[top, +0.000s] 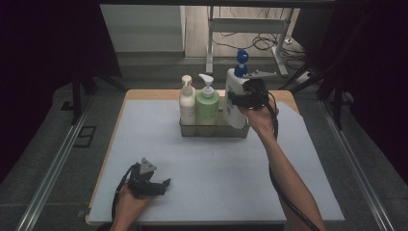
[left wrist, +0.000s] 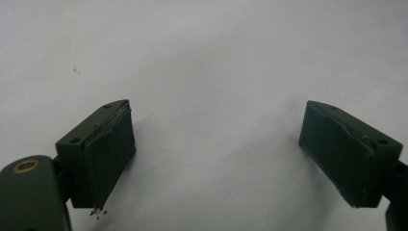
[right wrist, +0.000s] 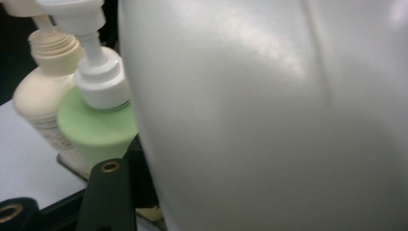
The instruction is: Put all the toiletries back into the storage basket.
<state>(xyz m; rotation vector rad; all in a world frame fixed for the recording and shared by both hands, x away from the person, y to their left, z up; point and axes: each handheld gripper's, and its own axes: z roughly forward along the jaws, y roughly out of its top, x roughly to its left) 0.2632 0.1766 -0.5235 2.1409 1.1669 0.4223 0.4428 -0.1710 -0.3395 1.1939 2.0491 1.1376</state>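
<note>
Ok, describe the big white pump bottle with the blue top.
The big white bottle looks like glossy plastic, with a blue pump head and a printed front label. It stands roughly upright at the right end of the tray, beside the green bottle. The right gripper grips its body from the right.

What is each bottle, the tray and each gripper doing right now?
Large white pump bottle with blue top: upright, gripped by the right gripper, at the tray's right end.
Green pump bottle with white top: upright in the tray.
Cream pump bottle: upright in the tray, leftmost.
Clear rectangular tray: flat on the table.
Right gripper: closed on the large bottle.
Left gripper: open, nothing between its jaws.
</note>
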